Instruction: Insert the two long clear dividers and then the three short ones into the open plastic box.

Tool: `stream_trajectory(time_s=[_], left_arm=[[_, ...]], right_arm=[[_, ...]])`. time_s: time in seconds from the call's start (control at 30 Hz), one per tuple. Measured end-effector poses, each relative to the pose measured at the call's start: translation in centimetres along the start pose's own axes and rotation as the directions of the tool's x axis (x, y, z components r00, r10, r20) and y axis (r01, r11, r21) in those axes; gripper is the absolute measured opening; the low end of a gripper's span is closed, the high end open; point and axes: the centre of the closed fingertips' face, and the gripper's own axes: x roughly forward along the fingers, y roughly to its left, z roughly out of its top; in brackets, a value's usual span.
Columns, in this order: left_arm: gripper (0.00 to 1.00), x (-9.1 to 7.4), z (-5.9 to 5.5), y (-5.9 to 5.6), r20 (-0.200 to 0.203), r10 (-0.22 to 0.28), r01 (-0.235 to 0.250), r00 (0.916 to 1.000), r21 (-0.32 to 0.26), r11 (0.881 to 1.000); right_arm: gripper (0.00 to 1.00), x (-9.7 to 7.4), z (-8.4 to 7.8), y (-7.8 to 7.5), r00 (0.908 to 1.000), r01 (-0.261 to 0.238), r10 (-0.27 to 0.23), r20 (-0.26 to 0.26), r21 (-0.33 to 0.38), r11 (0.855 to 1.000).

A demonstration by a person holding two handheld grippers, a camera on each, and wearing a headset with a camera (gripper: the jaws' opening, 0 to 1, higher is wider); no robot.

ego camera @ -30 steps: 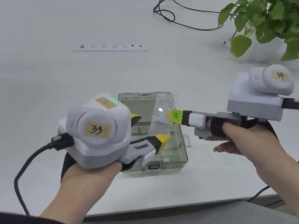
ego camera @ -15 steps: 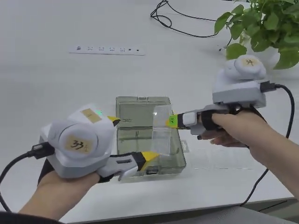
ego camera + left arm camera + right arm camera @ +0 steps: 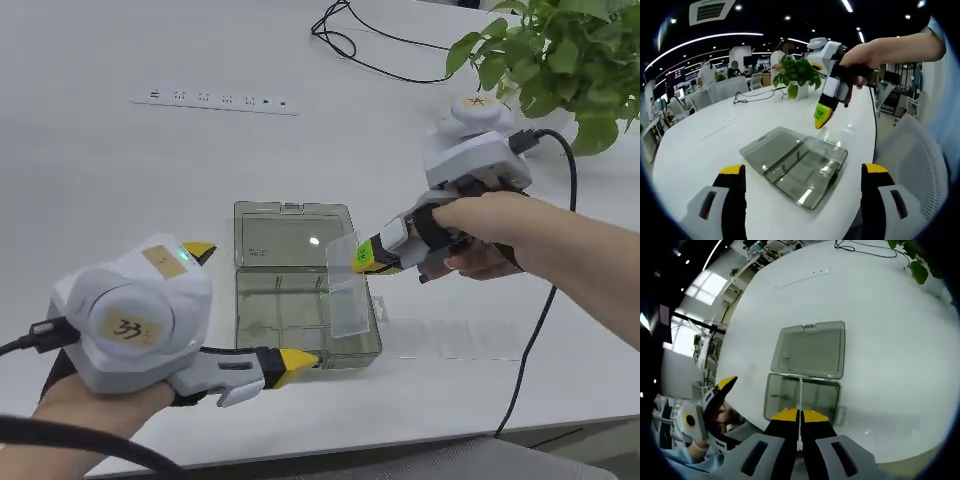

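Observation:
The open smoky plastic box lies at the table's middle, its lid flat behind the tray. My right gripper is shut on a clear divider, which hangs upright with its lower edge in the right part of the tray. In the right gripper view the gripper holds the divider edge-on over the box. My left gripper is open at the near left of the box, holding nothing. The left gripper view has its jaws wide apart before the box.
More clear dividers lie flat on the table right of the box. A white power strip sits at the back left, a black cable and a potted plant at the back right. The table edge runs close in front.
My right gripper has tilted downward and lowered the divider into the tray's right part. My left gripper has drawn back to the near left, away from the box.

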Motion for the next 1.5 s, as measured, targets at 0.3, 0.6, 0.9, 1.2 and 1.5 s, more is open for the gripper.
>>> stream_trajectory(time_s=[0.3, 0.6, 0.9, 1.2, 1.5], left_arm=[[0.98, 0.0, -0.5, 0.1, -0.002, 0.001, -0.001, 1.0, -0.018, 1.0], [1.0, -0.1, -1.0, 0.0, -0.003, -0.005, 0.005, 1.0, -0.017, 1.0], [1.0, -0.2, -1.4, 0.5, -0.005, 0.001, -0.001, 1.0, -0.005, 1.0], [1.0, -0.3, -1.7, 0.6, -0.003, 0.006, -0.006, 1.0, -0.023, 1.0], [0.99, -0.3, -2.1, 0.9, -0.005, 0.012, -0.012, 0.9999, -0.037, 0.999]], right_arm=[[0.02, 0.9, -0.6, -0.7, 0.9904, 0.089, -0.09, -0.105, -0.014, 0.996], [0.02, 1.8, -0.4, -1.1, 0.9766, 0.135, -0.131, -0.171, 0.009, 0.991], [0.02, 2.1, -1.8, -0.2, 0.969, 0.148, -0.136, -0.207, 0.044, 0.988], [0.02, 2.6, -2.2, -0.4, 0.9616, 0.176, -0.16, -0.223, 0.055, 0.983], [0.02, 3.0, -1.5, -1.3, 0.9579, 0.185, -0.169, -0.232, 0.05, 0.981]])
